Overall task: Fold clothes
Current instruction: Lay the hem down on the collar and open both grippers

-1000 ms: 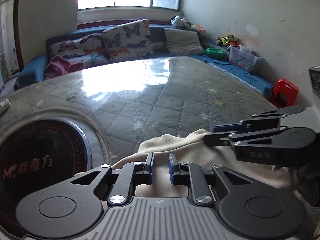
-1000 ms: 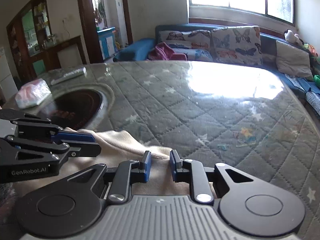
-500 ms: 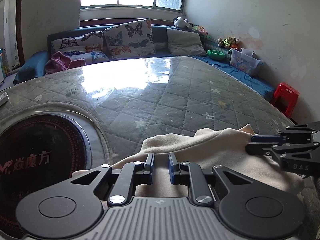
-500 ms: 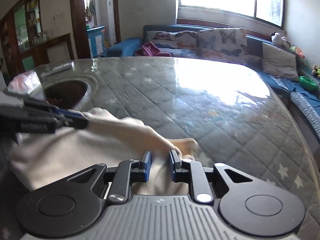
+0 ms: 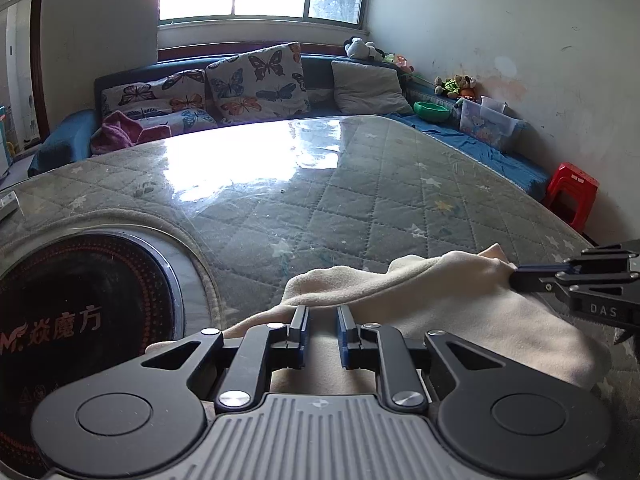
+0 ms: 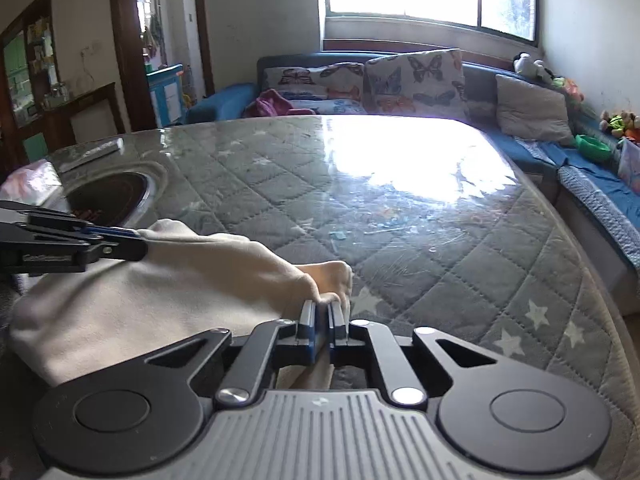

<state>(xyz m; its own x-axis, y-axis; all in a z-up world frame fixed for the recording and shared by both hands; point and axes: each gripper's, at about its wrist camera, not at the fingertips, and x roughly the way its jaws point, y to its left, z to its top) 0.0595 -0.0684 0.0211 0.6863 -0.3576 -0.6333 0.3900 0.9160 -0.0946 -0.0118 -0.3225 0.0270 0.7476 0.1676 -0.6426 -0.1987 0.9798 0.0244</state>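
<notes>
A cream fleece garment lies on the near edge of the quilted grey table; it also shows in the right wrist view. My left gripper is over the garment's left part, jaws a little apart with cloth between them. In the right wrist view the left gripper reaches the garment's left edge. My right gripper is shut on the garment's right corner. The left wrist view shows the right gripper pinching that corner.
A round black induction cooktop is set into the table at the left. A remote and a plastic bag lie beyond it. A blue sofa with butterfly cushions stands behind the table, a red stool at the right.
My right gripper moved right along the garment and closed on its right corner. The garment is stretched wider between the two grippers. The left gripper stayed over the left part.
</notes>
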